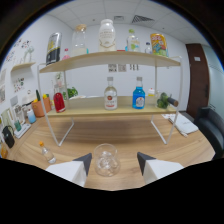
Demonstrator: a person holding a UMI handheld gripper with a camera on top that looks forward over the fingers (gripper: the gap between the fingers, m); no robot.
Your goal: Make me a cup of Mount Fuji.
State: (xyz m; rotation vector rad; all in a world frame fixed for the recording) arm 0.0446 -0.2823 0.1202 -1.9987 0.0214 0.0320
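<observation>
The clear glass point(106, 159) is standing upright on the wooden worktop point(165, 145), directly in front of the white wire shelf point(107, 82) and centred on it. It appears to be holding ice, though this cannot be confirmed. The claw point(114, 163) is resting released, its 2 fingers point(84, 162) flanking the glass with a visible gap at either side, so nothing is being gripped.

Behind the glass, 3 bottles are standing on the shelf's lower deck: a red bottle point(59, 100) toward the left end, a clear bottle with a pale label point(110, 94) at the middle, and a blue bottle point(138, 94) just right of it. A dark green item point(165, 101) is lying at the right end of that deck. On the upper deck, several jars and containers are standing in a row, among them a large clear jar point(106, 35) at the middle and a yellow packet point(159, 45) at the right end.

Left of the shelf, an orange pot point(39, 107) is sitting on the worktop. A small bottle point(47, 152) is lying on the worktop near the shelf's front left leg.
</observation>
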